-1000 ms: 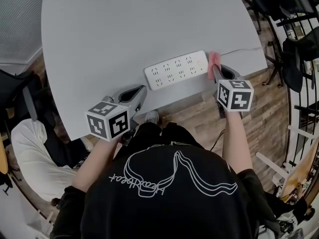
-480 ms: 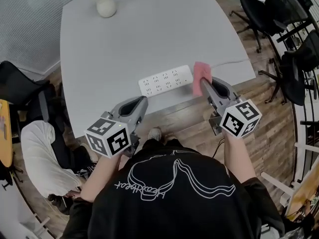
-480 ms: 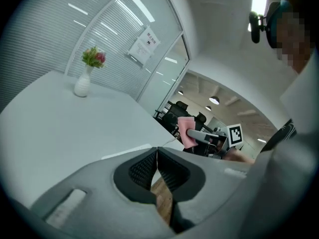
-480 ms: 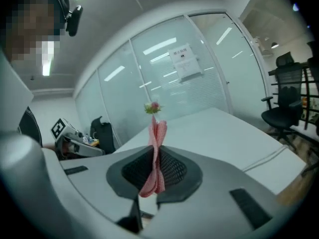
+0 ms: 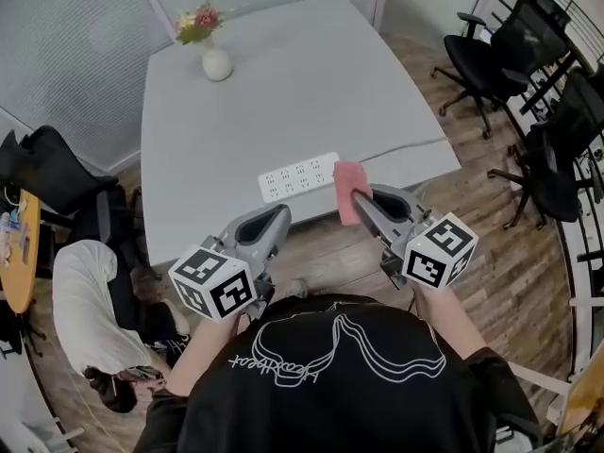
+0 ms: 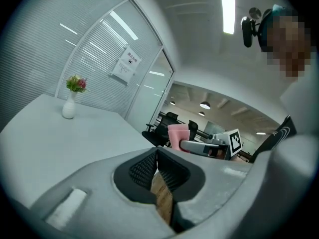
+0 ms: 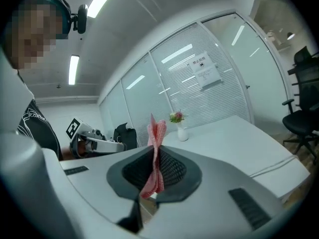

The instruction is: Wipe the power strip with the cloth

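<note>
The white power strip (image 5: pixel 298 177) lies near the front edge of the grey table (image 5: pixel 236 130), its cable (image 5: pixel 406 146) running off to the right. My right gripper (image 5: pixel 357 201) is shut on a pink cloth (image 5: pixel 349 192), held up just right of the strip and above the table edge. In the right gripper view the cloth (image 7: pixel 155 148) stands pinched between the jaws of that gripper (image 7: pixel 154 156). My left gripper (image 5: pixel 278 217) hovers in front of the table edge, below the strip, shut with nothing in it (image 6: pixel 157 156). The left gripper view also shows the cloth (image 6: pixel 178 133).
A white vase with flowers (image 5: pixel 215 59) stands at the table's far side. Black office chairs (image 5: pixel 500 45) stand to the right on the wooden floor. A chair with a white garment (image 5: pixel 80 291) is at the left. Glass walls with blinds lie behind the table.
The right gripper has lifted the cloth off the strip's right end and drawn it toward the person. Both grippers now sit higher, and the head view takes in more of the table.
</note>
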A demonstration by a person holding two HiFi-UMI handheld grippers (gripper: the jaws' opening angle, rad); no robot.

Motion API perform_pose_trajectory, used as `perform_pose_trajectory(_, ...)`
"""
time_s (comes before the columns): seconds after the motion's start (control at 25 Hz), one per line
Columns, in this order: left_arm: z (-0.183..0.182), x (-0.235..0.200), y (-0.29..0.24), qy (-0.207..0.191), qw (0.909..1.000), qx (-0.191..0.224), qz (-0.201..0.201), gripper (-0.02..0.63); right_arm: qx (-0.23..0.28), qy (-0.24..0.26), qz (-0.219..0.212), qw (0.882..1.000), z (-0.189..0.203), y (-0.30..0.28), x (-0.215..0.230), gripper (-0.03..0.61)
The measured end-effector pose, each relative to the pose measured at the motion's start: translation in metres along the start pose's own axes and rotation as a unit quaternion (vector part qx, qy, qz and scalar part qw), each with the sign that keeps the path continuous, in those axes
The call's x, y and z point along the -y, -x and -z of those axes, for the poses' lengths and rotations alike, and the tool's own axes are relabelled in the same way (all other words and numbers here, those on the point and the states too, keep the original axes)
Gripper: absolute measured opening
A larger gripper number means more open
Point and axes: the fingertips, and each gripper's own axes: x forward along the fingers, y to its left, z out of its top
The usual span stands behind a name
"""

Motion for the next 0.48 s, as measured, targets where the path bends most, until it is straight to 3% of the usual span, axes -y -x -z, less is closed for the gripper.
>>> perform_pose_trajectory(0.48, -0.014, 0.051, 0.022, -0.038, 0.9986, 0.036, 0.001, 0.014, 0.019, 0.030, -0.040, 0.999, -0.023, 0.035, -0.044, 0.031)
